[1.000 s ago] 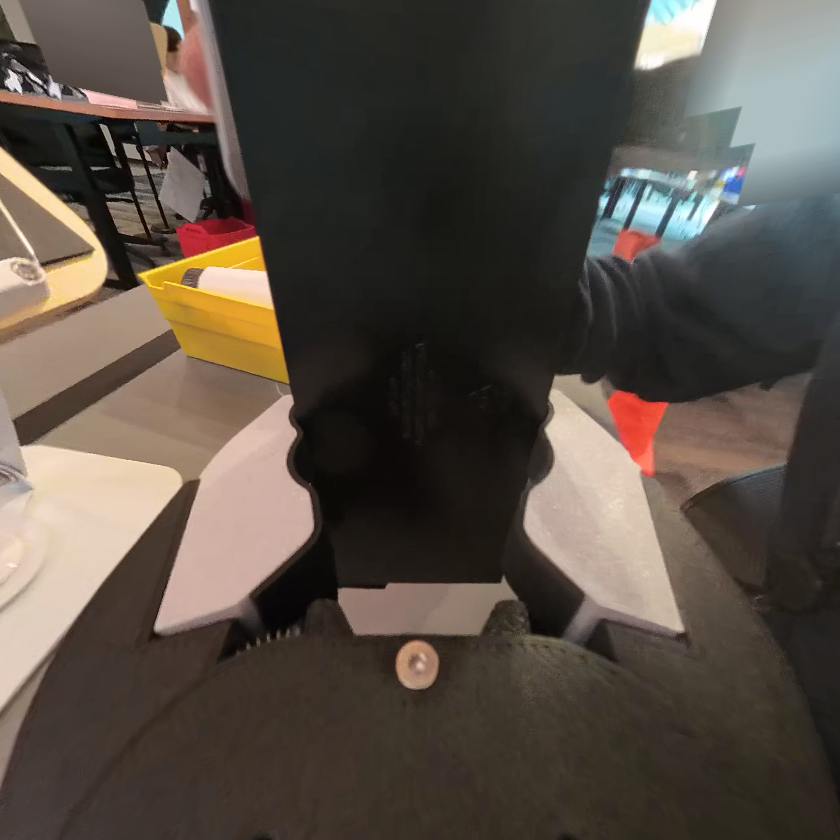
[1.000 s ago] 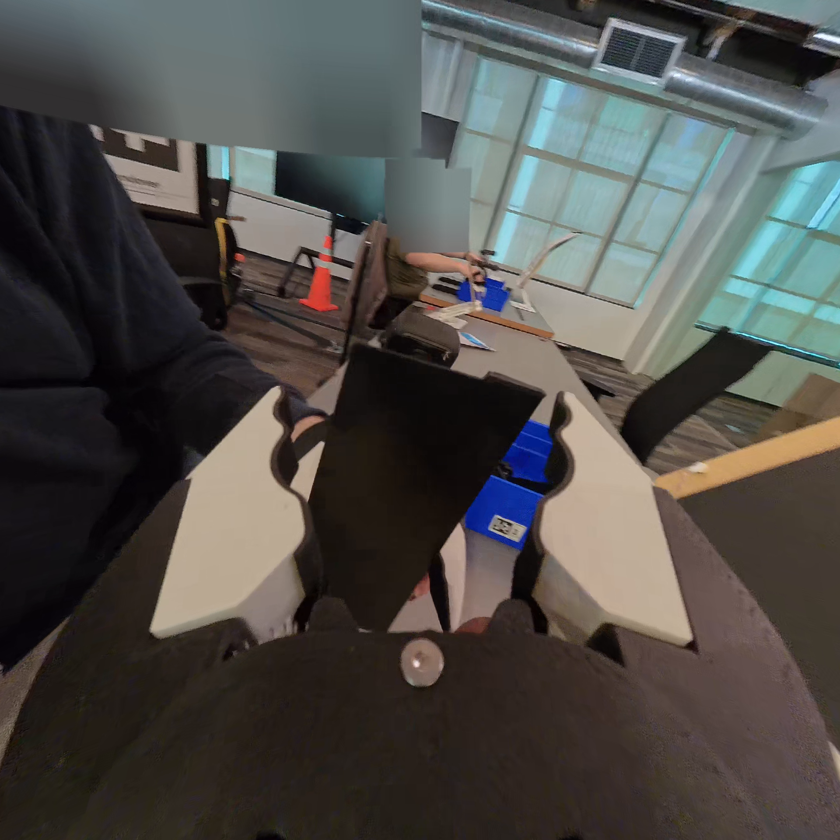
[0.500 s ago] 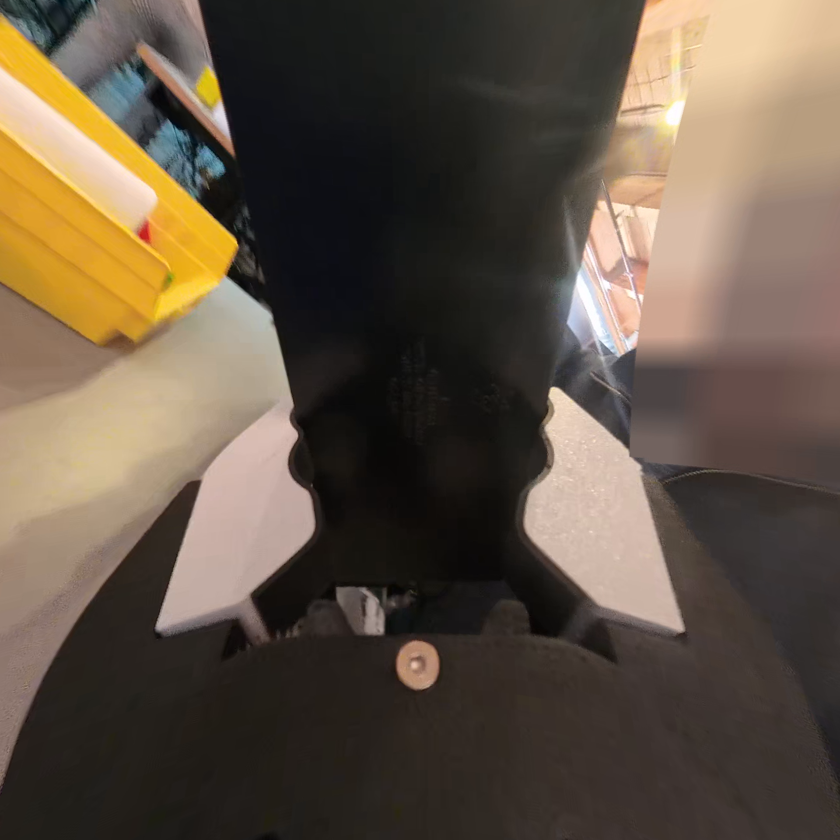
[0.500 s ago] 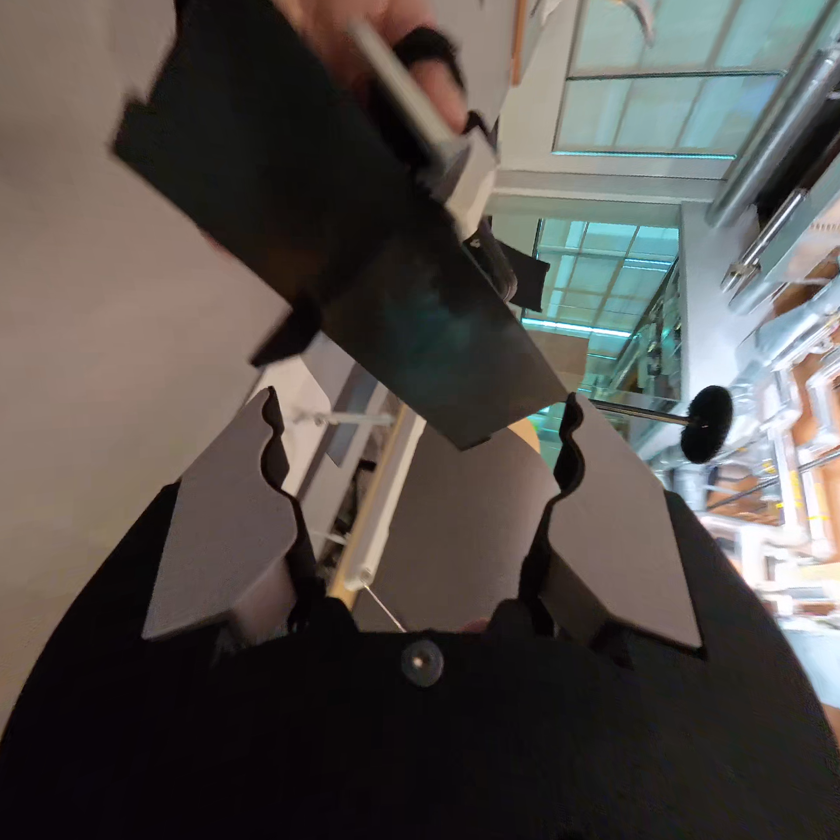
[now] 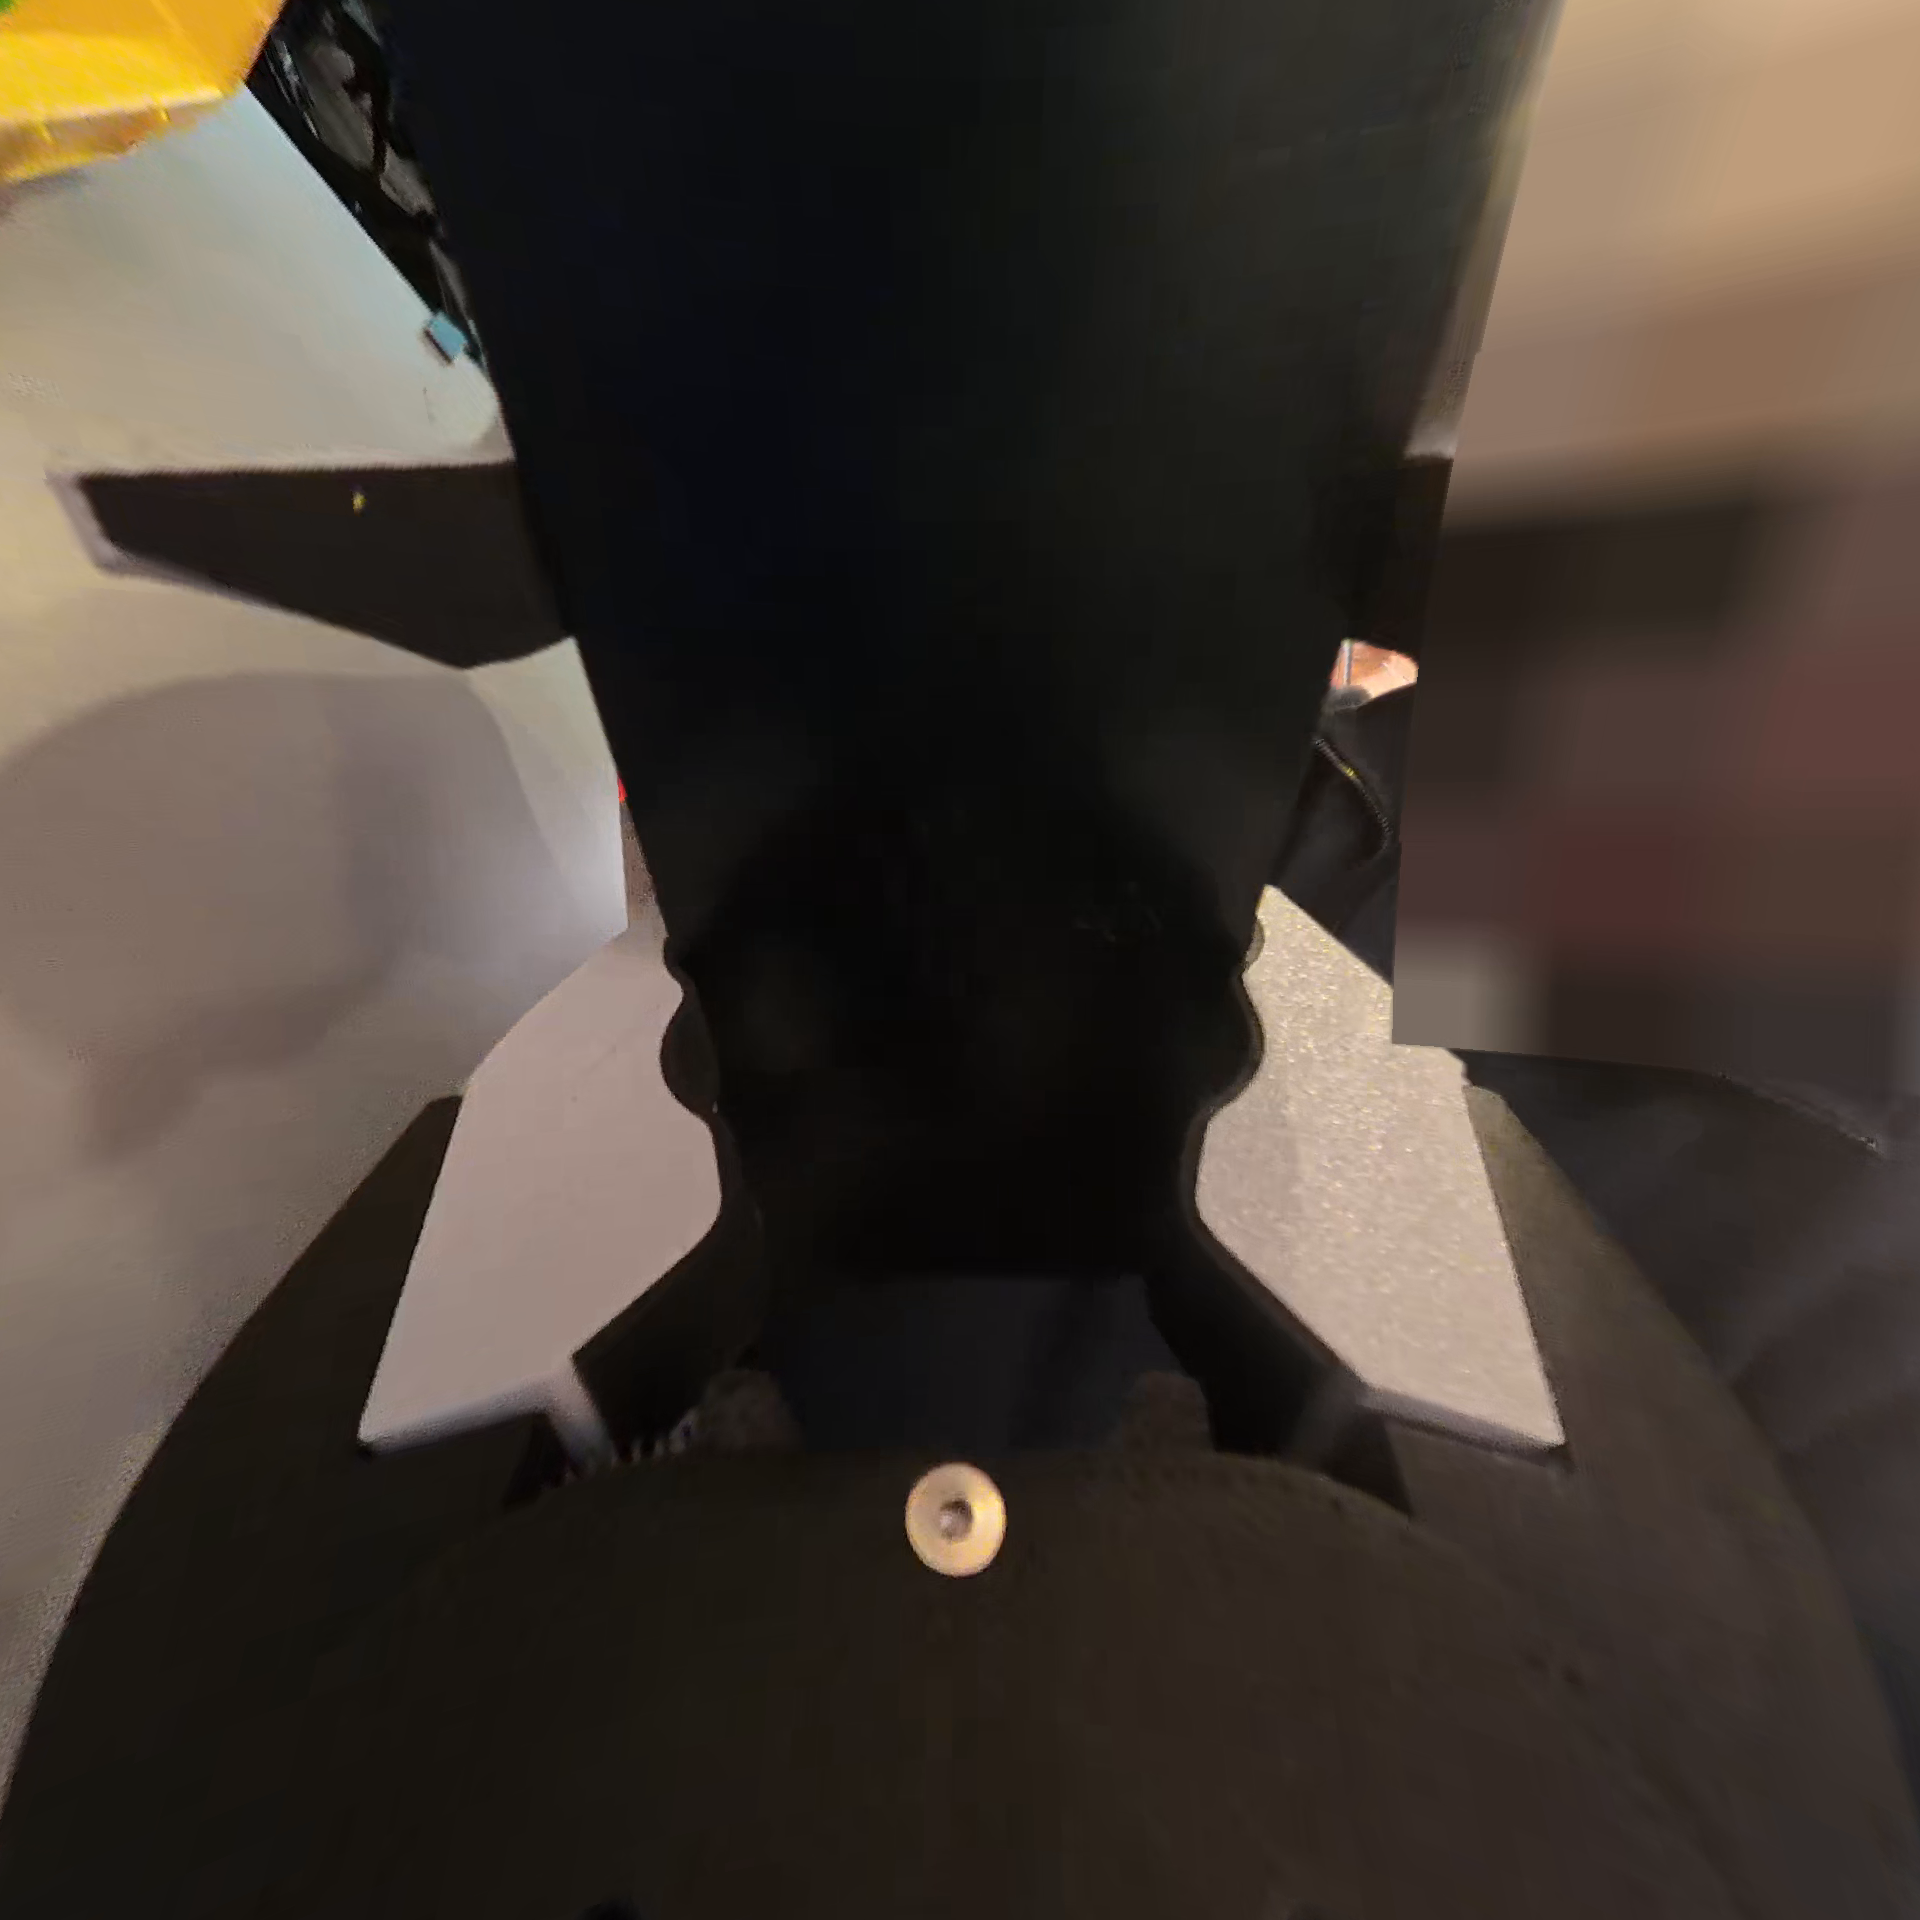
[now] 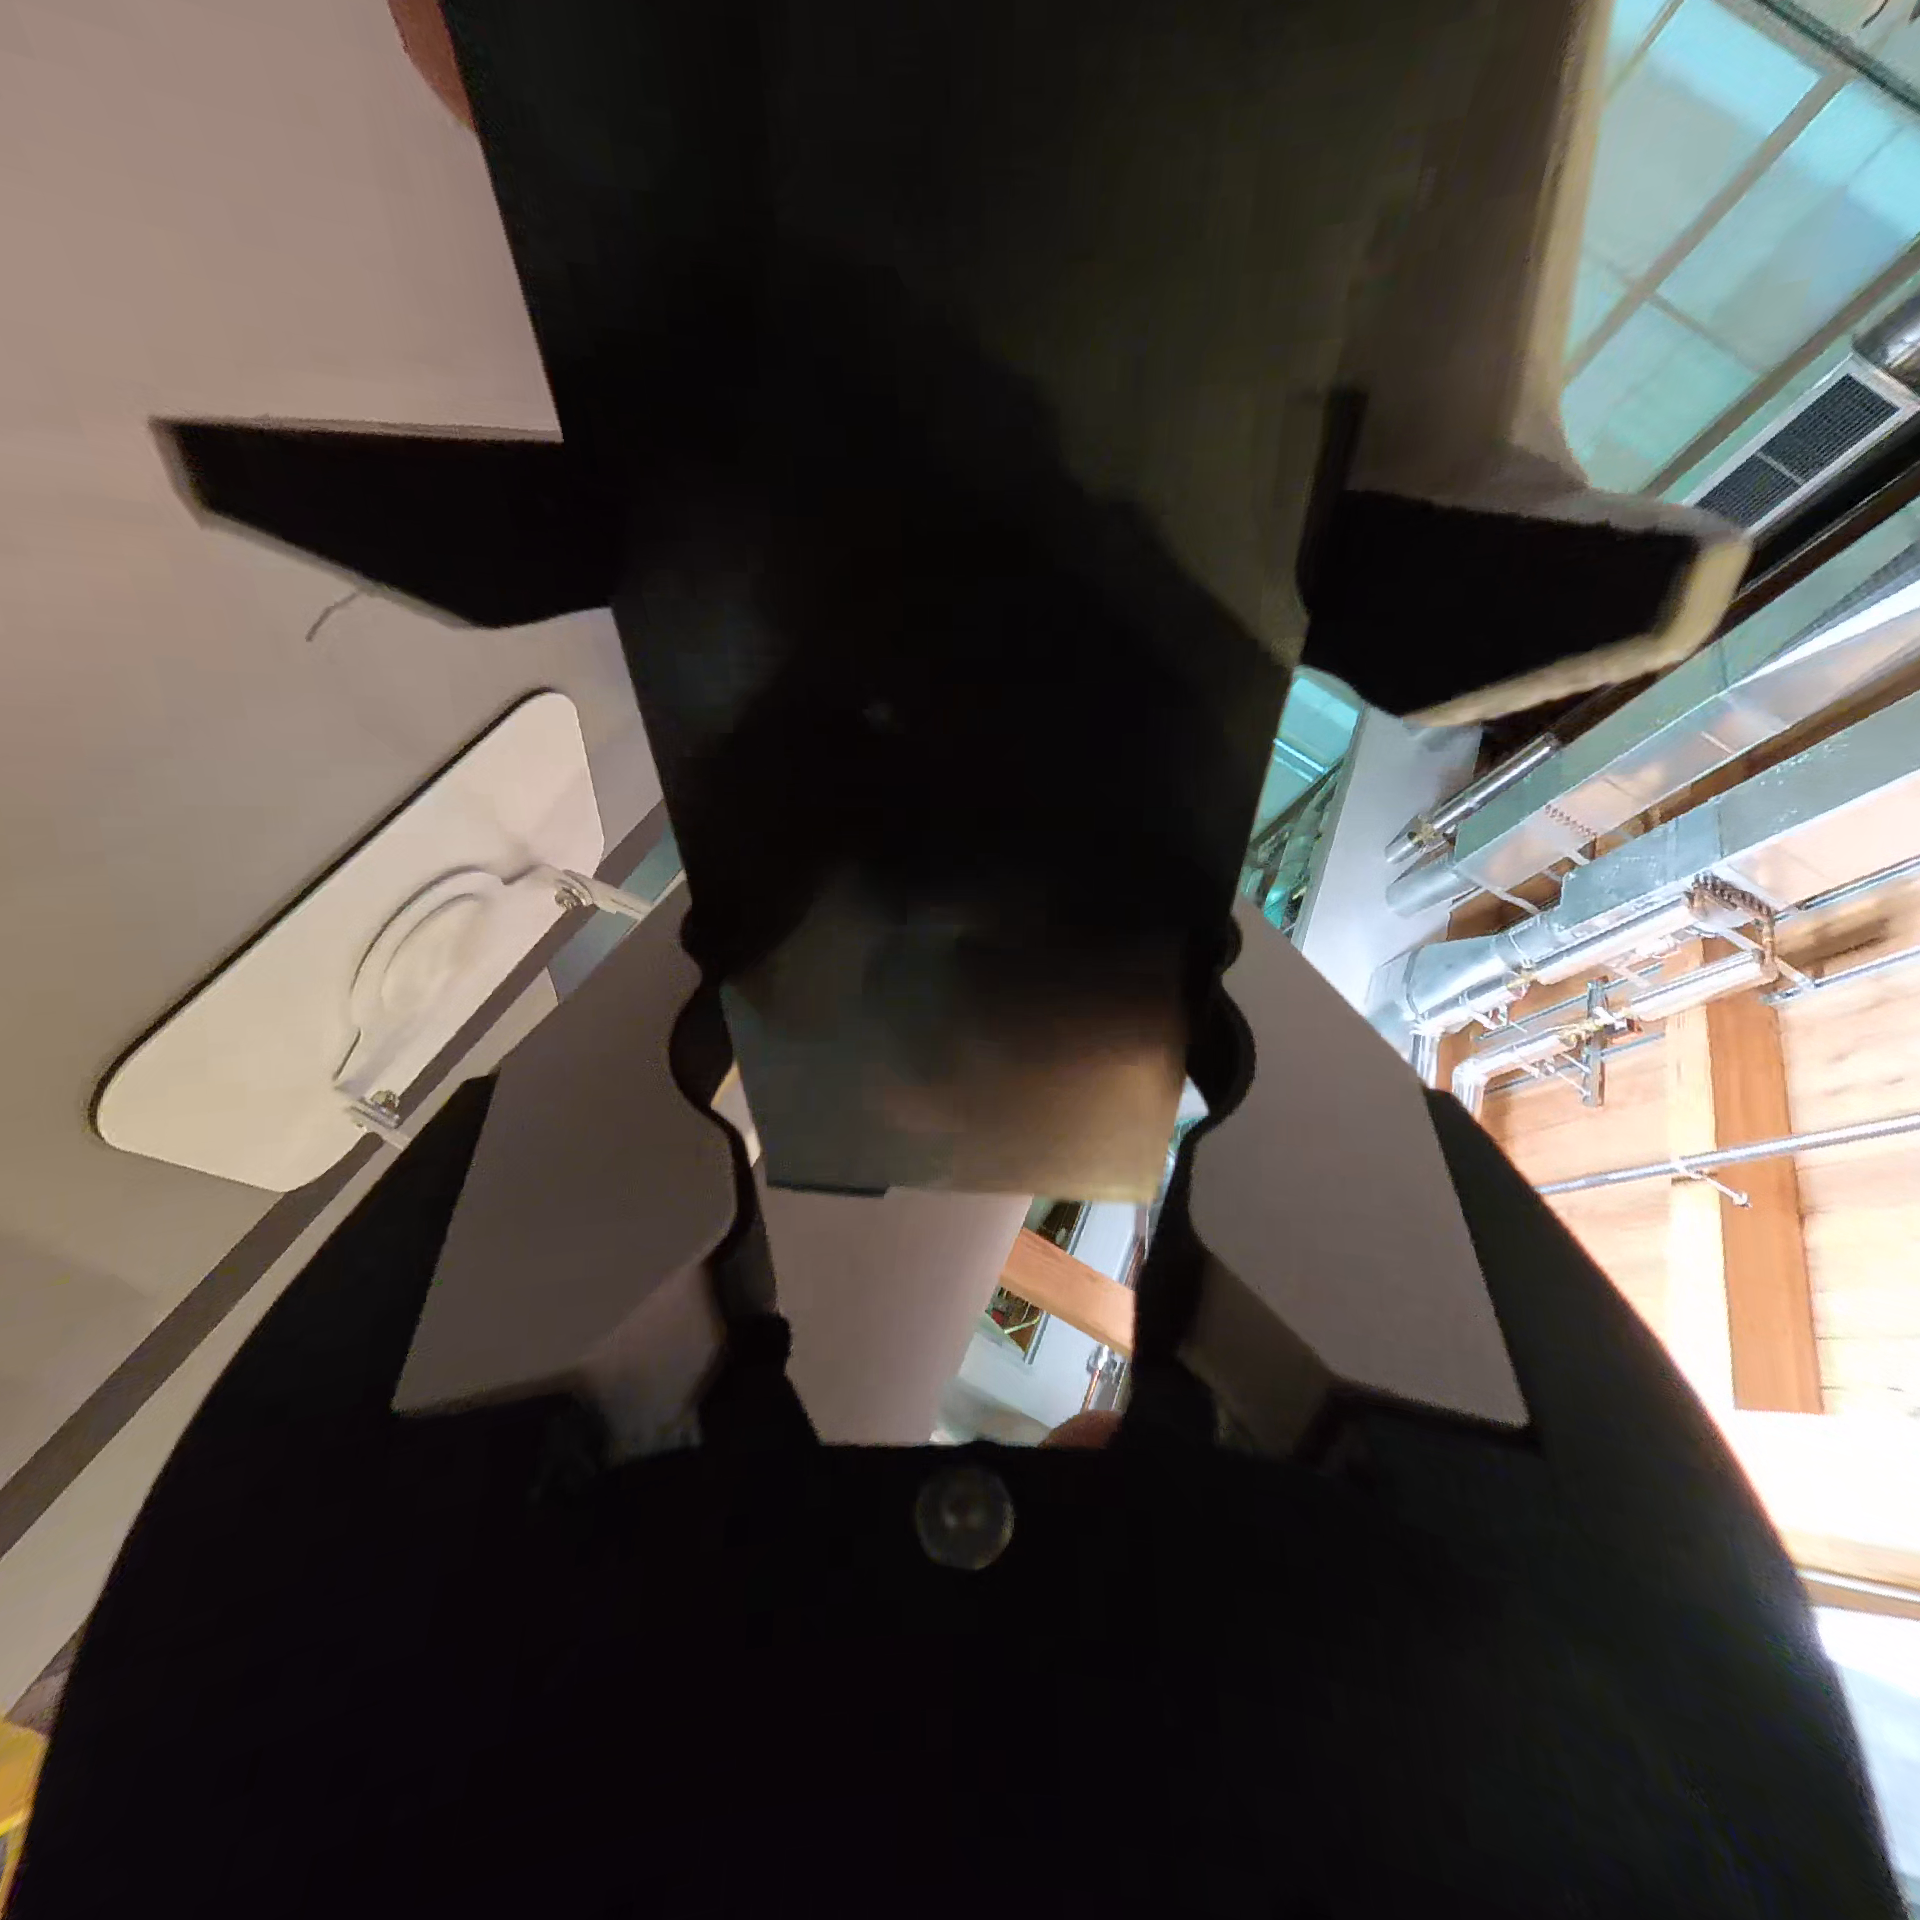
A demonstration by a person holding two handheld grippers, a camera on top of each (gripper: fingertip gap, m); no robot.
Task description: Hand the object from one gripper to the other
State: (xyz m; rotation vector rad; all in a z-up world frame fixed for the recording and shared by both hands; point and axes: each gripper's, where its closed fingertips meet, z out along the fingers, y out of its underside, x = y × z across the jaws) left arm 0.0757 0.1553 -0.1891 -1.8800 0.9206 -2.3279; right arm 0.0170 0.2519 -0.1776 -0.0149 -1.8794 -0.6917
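— Where is the thing right now?

— The black slab (image 5: 956, 520) runs between both of my grippers. My left gripper (image 5: 961, 925) is clamped on one end: the slab fills the whole gap, and the pale fingers (image 5: 1351, 1195) press against its two long edges, right down to the wavy notches.

— And the other end?

— It sits inside my right gripper (image 6: 961, 935). In the right wrist view the squared-off end reaches about halfway down the gap, and the ridged inner faces of both fingers lie against its edges, so that gripper grasps the slab too. Behind the end the gap is free, down to the screw at the base.

— Do the two grippers touch?

— I cannot tell. They face each other head-on along the slab. Each view shows the other gripper's fingers as dark wings sticking out on either side of the slab.

— Is the slab resting on anything?

— No, it hangs in the air above the grey bench (image 5: 208, 831). A white base plate (image 6: 343, 987) lies on the bench, a corner of a yellow bin (image 5: 94, 83) shows at the left view's upper edge, and silver ducts (image 6: 1662, 883) run across the ceiling.
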